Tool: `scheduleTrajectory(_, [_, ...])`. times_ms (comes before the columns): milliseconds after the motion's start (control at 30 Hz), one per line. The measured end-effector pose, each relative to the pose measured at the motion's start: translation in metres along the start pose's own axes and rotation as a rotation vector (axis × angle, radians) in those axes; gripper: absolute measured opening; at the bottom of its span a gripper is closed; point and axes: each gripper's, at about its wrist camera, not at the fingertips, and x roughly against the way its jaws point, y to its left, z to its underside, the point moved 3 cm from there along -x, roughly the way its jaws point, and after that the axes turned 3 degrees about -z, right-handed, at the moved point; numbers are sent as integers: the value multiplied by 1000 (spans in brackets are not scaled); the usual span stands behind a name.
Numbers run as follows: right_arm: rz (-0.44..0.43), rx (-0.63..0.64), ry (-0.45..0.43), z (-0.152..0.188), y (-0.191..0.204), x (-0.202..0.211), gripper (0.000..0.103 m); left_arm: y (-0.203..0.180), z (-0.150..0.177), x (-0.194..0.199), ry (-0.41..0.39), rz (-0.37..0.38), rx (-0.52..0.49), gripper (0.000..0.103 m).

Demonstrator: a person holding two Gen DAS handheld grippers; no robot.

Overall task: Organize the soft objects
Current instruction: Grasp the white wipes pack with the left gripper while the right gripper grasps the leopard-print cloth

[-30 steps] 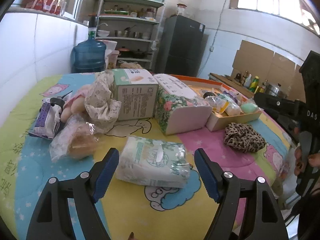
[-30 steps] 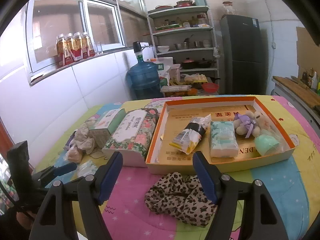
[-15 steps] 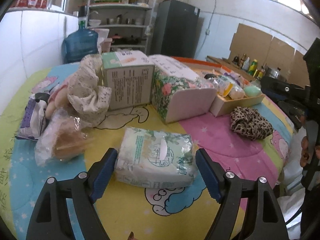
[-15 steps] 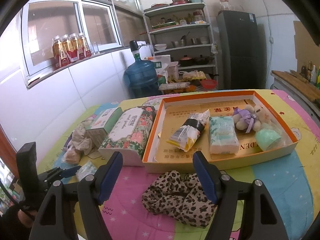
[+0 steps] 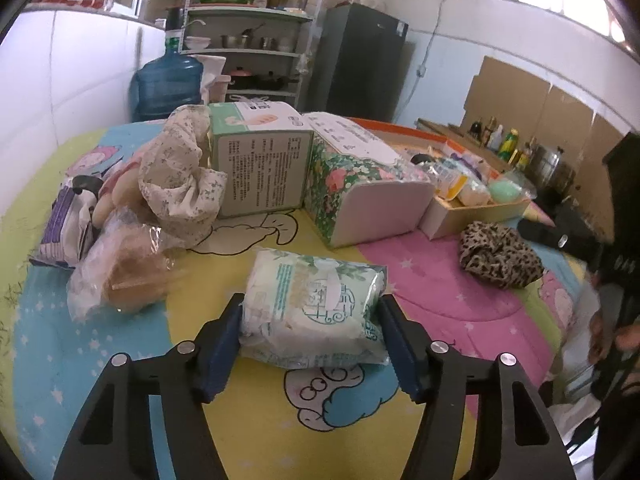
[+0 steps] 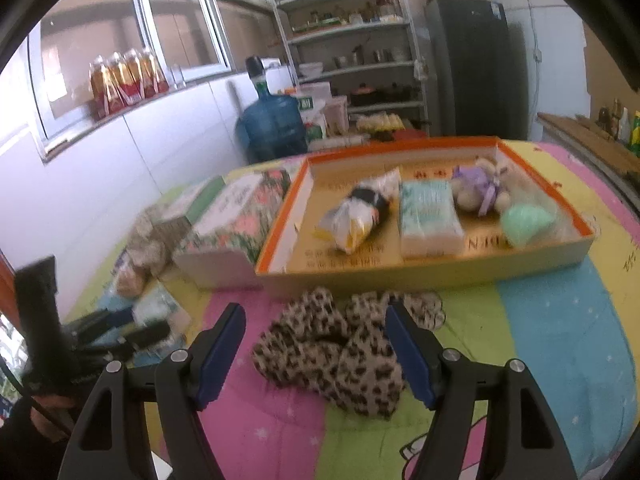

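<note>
Closing in since earlier, left gripper (image 5: 310,334) fingers now pinch the tissue pack (image 5: 314,306); its slick wrapper may slip. Right gripper (image 6: 316,346) fingers stay spread over the leopard cloth (image 6: 340,350).

White tiled walls; metal shelf rack (image 6: 352,52) stood left of dark fridge (image 6: 476,64), blue water jug (image 6: 272,124) left of rack; daylight through windows.

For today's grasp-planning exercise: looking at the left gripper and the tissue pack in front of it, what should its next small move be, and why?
Probably close the left gripper on the tissue pack. Its blue pads already flank the pack's two ends, and the pack lies flat on the quilt, outside the orange-rimmed tray. Whether the pads touch the wrapper yet is hard to tell.
</note>
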Motion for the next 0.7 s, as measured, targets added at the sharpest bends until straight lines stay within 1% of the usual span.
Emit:
scheduleTrajectory(100, [19,10,27,6,-1,-6,72,-2,2,4,-12,20,14,65])
scheduleTrajectory(333, [62,59,92,19,3,-23,72,-3,-1,11,-39,37,29,65])
scheduleTrajectory(400, [91,92,115,24,6,-29,73,-3,-2,13,-45,44,33,65])
scheduleTrajectory(500, [138,145,115,27,12,-32,71,-4,-4,15,-52,52,36,65])
scheduleTrajectory(533, [155,145,106,28,12,-31,64,-4,-5,16,-54,54,37,65])
scheduleTrajectory(567, [171,138,97,28,11,-29,52,-4,-5,17,-57,57,40,65])
scheduleTrajectory(600, [176,126,87,27,9,-27,45,-5,-7,17,-59,60,42,65])
scheduleTrajectory(633, [166,107,81,27,6,-25,36,-5,-8,18,-64,63,45,65])
scheduleTrajectory(667, [153,89,76,26,3,-23,30,-6,-8,19,-68,65,46,65])
scheduleTrajectory(700, [139,70,69,26,0,-19,27,-6,-9,20,-72,66,45,65])
